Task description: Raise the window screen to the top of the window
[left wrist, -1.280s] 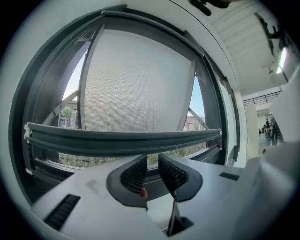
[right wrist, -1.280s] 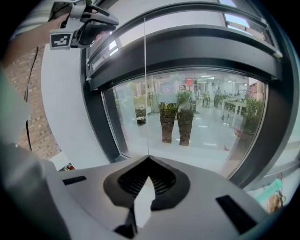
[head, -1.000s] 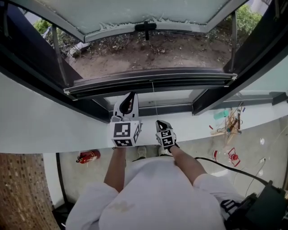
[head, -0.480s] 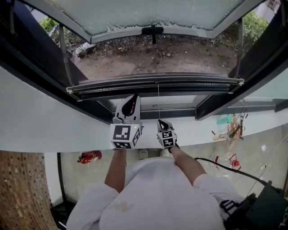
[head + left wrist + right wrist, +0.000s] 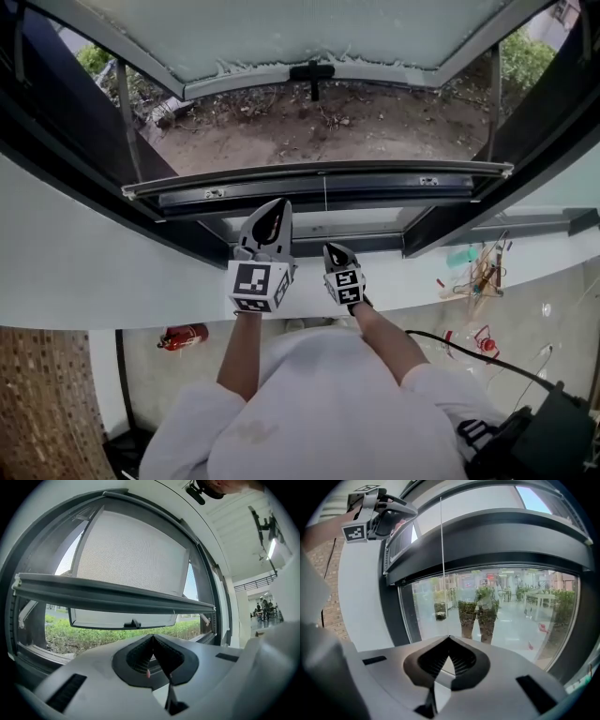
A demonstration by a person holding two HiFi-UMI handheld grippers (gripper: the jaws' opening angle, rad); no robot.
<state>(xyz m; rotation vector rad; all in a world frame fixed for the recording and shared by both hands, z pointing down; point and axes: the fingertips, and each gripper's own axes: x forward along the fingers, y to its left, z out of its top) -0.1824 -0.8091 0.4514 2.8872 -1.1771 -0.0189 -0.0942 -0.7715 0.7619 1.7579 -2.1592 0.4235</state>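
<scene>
My right claw (image 5: 449,638) was pressed together on the thin cord (image 5: 441,564), which ran straight up from its tips to the screen bar (image 5: 319,180). My left claw (image 5: 153,637) had its tips together too, with nothing I could see between them. A second before it had stood a little apart, so it had closed on air just under the bar. Over that same second the right one had crept upward with the cord. Yet the bar hung low, not far above the sill (image 5: 141,281), with the open window (image 5: 309,37) beyond, so I judged the lift barely begun and the top a long way off. Both forearms reached forward side by side, the left claw pointing level at the frame, the right one tipped slightly downward beside it
</scene>
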